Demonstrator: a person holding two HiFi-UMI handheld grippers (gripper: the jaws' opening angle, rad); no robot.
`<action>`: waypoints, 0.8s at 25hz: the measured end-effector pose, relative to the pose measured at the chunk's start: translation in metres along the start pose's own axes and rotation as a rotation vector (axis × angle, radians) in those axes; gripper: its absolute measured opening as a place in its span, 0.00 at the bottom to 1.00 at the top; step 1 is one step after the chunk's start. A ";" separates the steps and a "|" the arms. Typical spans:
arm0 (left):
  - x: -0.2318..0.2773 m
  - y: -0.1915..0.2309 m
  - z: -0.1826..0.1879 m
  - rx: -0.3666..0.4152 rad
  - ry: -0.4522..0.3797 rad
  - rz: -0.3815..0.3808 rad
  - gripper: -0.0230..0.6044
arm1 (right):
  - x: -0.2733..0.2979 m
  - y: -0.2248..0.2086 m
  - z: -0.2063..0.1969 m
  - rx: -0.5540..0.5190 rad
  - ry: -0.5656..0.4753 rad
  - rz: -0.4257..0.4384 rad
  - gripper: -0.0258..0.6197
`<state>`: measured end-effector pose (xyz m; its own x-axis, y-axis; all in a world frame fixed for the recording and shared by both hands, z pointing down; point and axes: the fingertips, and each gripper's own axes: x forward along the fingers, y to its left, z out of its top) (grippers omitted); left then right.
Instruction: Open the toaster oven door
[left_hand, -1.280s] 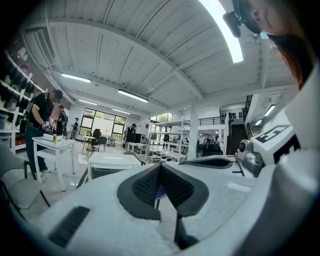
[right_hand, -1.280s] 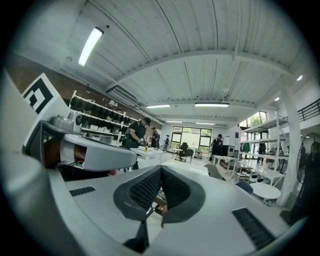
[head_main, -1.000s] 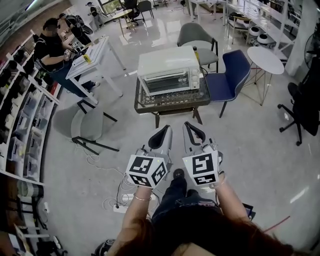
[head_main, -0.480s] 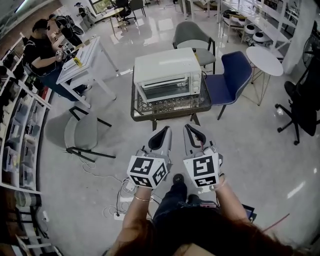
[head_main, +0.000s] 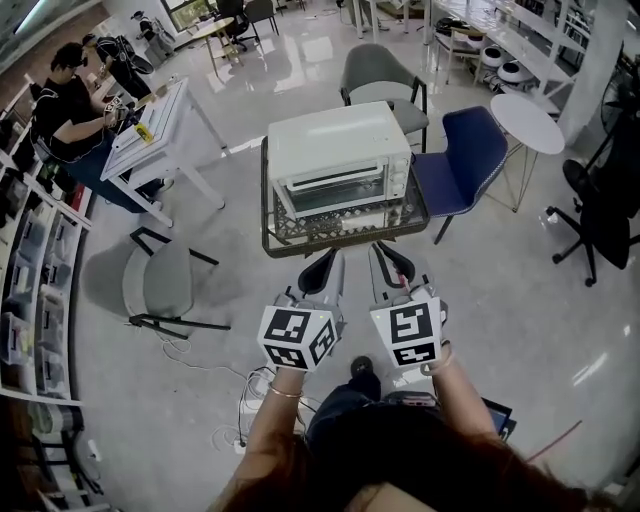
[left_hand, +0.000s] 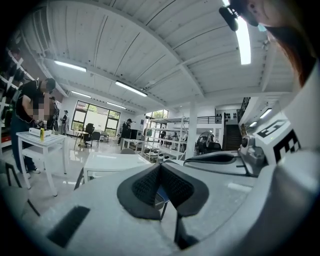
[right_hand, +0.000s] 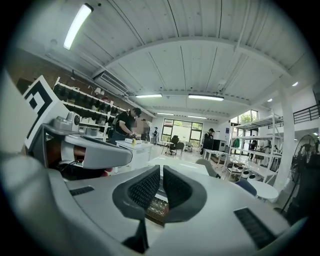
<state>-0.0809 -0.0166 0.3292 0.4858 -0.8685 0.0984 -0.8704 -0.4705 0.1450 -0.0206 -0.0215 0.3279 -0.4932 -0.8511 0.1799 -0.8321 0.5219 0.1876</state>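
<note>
No legible text or markings

The white boxy toaster oven had a smooth, matt shell of painted metal and a glossy glass door. The low table under it had a shiny patterned top in a dark frame. The pale grey floor around the oven was polished and reflective. In front of the oven, the left gripper and the right gripper had smooth white plastic shells and rough, dotted black pads.
</note>
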 end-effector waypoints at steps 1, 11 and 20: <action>0.002 0.006 0.000 0.001 0.004 -0.001 0.06 | 0.005 0.001 0.001 0.003 0.003 -0.006 0.05; 0.023 0.045 -0.006 -0.031 0.025 -0.026 0.06 | 0.042 0.001 -0.001 0.002 0.042 -0.056 0.07; 0.048 0.062 -0.020 -0.073 0.064 -0.030 0.06 | 0.067 -0.013 -0.020 0.033 0.082 -0.059 0.11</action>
<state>-0.1095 -0.0841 0.3630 0.5176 -0.8414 0.1556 -0.8485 -0.4812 0.2203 -0.0379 -0.0838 0.3570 -0.4221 -0.8718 0.2487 -0.8674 0.4681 0.1687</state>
